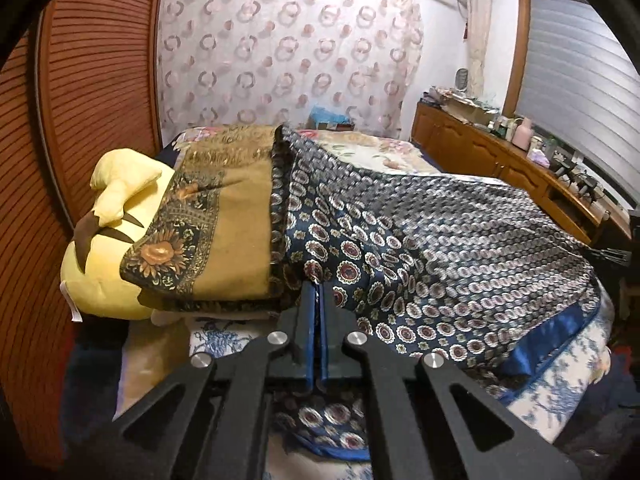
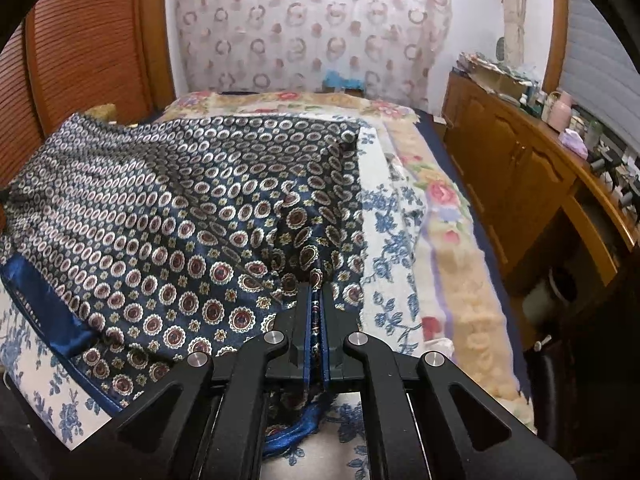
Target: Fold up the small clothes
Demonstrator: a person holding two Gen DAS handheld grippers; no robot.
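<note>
A dark blue patterned silk cloth (image 1: 440, 248) with round medallions and a plain blue border lies spread and rumpled across the bed. In the left wrist view my left gripper (image 1: 319, 292) is shut on its near left edge, cloth pinched between the jaws. In the right wrist view the same cloth (image 2: 160, 208) fills the left half, and my right gripper (image 2: 316, 284) is shut on its near right edge, a strip of fabric showing between the closed jaws. The cloth's edge hangs below both grippers.
A folded mustard scarf with a sunflower border (image 1: 224, 232) lies on a yellow plush toy (image 1: 108, 236) at the left. The bed carries a blue-flowered sheet (image 2: 392, 248) and a floral blanket (image 2: 452, 240). A cluttered wooden cabinet (image 2: 520, 168) runs along the right; a slatted wooden door (image 1: 96, 80) stands left.
</note>
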